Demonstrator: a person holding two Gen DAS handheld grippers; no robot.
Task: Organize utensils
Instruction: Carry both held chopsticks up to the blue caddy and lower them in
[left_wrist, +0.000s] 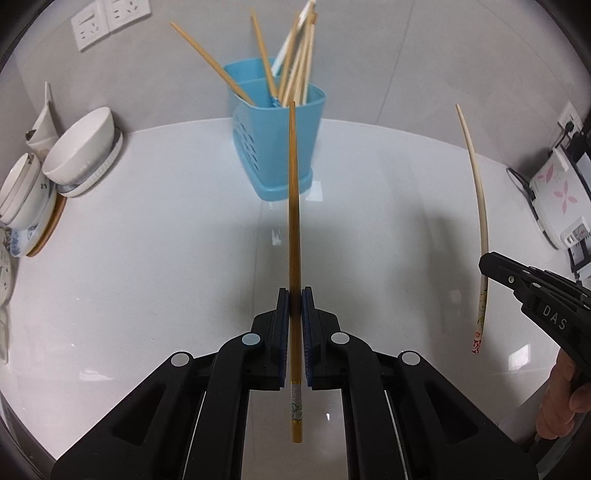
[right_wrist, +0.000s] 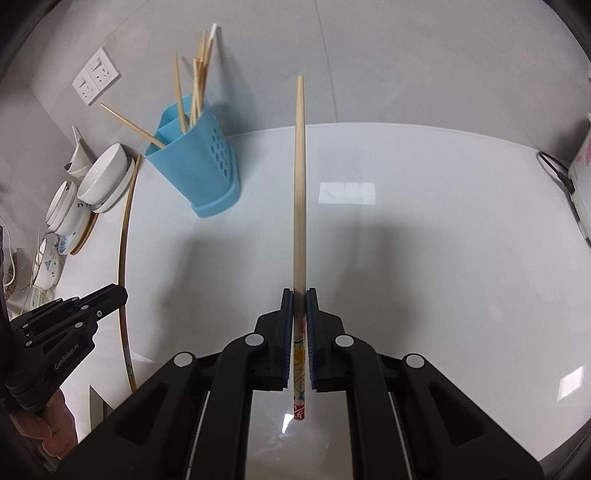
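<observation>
Holding one chopstick apiece, we have both tongs clamped shut: the left tongs (left_wrist: 295, 295) pinch a golden-brown chopstick (left_wrist: 294, 206) near its patterned butt end, and the right tongs (right_wrist: 300, 295) pinch a pale chopstick (right_wrist: 299, 177) just above its painted red-and-yellow handle. Each stick runs straight out ahead of its tongs, tip forward, clear of the surface (left_wrist: 147, 277).

We judge these sticks light, stiff and smooth, so they could pivot or slip between the pads; a grip near the thick end, as we have now, leaves the long taper free to steer into an opening, though the tip may wag.

Ahead of the left tongs, and ahead and to the left of the right tongs, stands the blue holder (left_wrist: 273, 136), one only, split into compartments. It already carries several wooden chopsticks, roughly six or seven; the bundle overlaps too much to count exactly, and a white-handled utensil stands among them.

Far left of both tongs sit stacked bowls (left_wrist: 79, 144); two large white ones are clear, the rest are too crowded to count.
</observation>
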